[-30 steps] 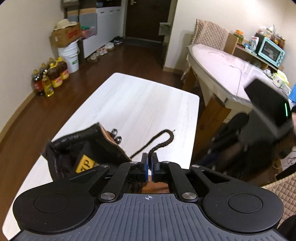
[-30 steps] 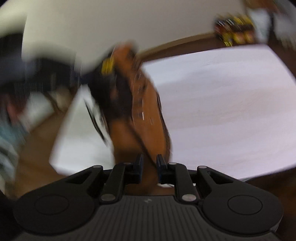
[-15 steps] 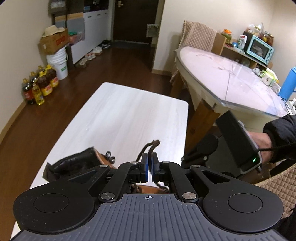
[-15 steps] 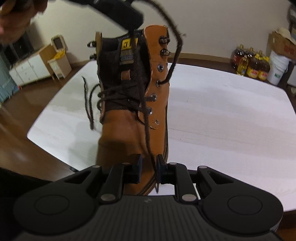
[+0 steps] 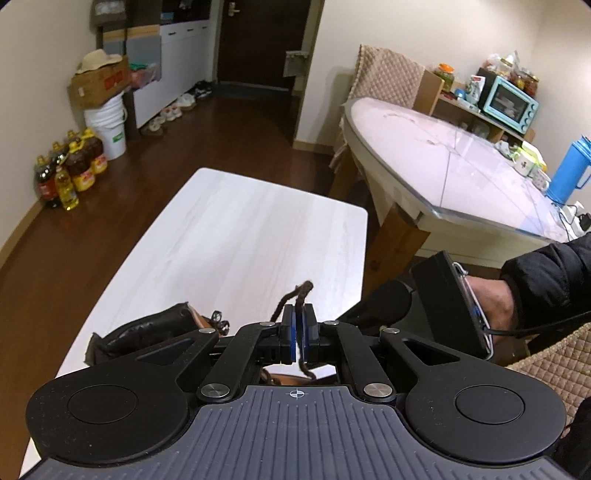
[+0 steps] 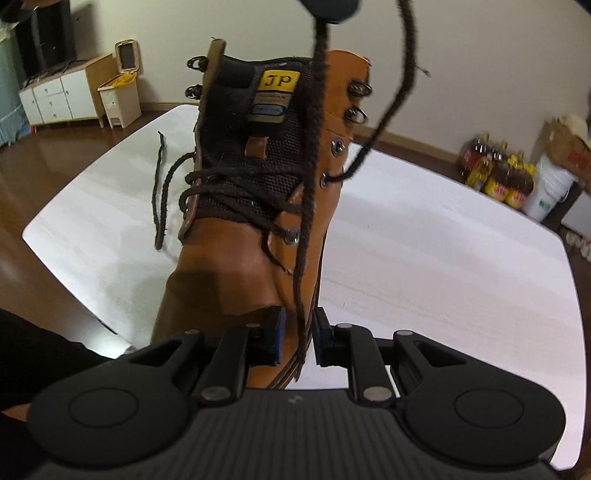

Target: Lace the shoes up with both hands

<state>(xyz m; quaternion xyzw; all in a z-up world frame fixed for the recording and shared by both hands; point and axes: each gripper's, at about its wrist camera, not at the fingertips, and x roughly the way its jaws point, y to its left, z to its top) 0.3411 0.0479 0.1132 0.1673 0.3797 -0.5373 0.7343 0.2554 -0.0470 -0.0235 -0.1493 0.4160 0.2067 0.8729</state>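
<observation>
A tan leather boot (image 6: pixel 236 258) with a dark mesh tongue and a yellow JP tag stands on the white table (image 6: pixel 424 258). Its collar shows in the left wrist view (image 5: pixel 147 330). My left gripper (image 5: pixel 297 314) is shut on the dark brown lace (image 5: pixel 295 295) and holds it above the boot. That lace runs from a right-side eyelet up to the left gripper (image 6: pixel 328 7), and its end hangs down (image 6: pixel 310 192) between my right gripper's (image 6: pixel 297 341) open jaws. The other lace end (image 6: pixel 159 192) lies on the table left of the boot.
The right hand and its gripper body (image 5: pixel 450 302) are right of the boot. A round glass-topped table (image 5: pixel 443 166) stands to the right. Oil bottles (image 5: pixel 70 166) and a white bucket (image 5: pixel 107 125) stand on the floor by the wall.
My left gripper has risen with the lace, so the boot sits lower in its view. My right gripper has swung to face the boot, closed in, and its jaws opened wider around the hanging lace.
</observation>
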